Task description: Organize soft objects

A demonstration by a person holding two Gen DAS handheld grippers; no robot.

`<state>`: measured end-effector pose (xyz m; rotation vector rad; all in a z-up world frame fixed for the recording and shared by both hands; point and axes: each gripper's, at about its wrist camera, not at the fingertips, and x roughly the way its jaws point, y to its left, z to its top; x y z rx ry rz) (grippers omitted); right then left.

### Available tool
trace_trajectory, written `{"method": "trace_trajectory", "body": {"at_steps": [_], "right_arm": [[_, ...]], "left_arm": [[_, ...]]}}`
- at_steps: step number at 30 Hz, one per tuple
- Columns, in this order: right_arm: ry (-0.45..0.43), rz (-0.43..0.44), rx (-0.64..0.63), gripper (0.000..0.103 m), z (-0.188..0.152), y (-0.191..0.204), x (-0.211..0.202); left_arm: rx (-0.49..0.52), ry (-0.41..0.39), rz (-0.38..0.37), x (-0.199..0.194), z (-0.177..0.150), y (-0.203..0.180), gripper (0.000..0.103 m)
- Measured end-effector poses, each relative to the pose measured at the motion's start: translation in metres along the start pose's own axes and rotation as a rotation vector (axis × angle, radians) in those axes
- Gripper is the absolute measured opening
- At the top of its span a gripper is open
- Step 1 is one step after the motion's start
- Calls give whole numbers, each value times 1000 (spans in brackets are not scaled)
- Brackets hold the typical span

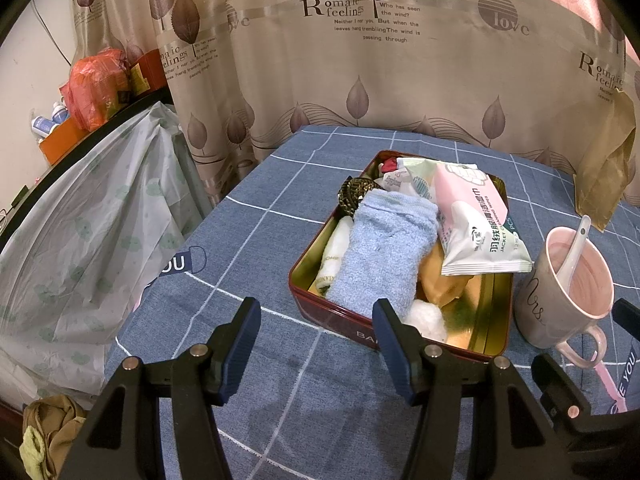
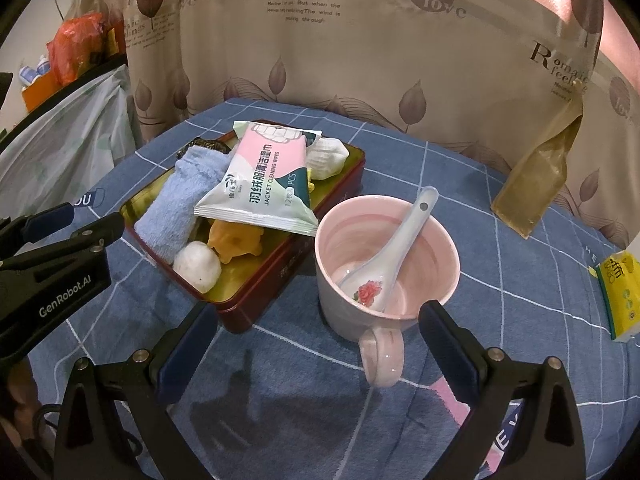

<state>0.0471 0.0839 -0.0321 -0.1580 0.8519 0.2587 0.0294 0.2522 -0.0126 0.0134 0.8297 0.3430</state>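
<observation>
The blue towel (image 1: 384, 256) lies in the tin (image 1: 304, 304) at frame centre, long axis toward the left gripper (image 1: 316, 344), which is nearer; both grippers, right gripper (image 2: 320, 352) too, are released and empty.

The curtain (image 1: 360, 60) reads "Romantic feelings", "Who has seen the wind?" and "love". The wipes pack (image 2: 260, 184) reads "JACKET CLEANING WIPES", "12 PCS". The left gripper (image 2: 60, 220) carries "GenRobot.AI". The mug (image 1: 560, 300) shows "Mrs".

Wipes pack (image 1: 472, 216) hides tin's (image 1: 496, 332) far contents; yellow box (image 2: 624, 296) cut off.
</observation>
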Motion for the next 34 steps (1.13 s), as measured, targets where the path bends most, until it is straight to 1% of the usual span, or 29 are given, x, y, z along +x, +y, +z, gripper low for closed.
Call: {"method": "trace_trajectory", "body": {"at_steps": [34], "right_arm": [[8,9,-6,100,-3,4,-2]], "left_arm": [[4,-5,-2,0,-2,0,59]]}}
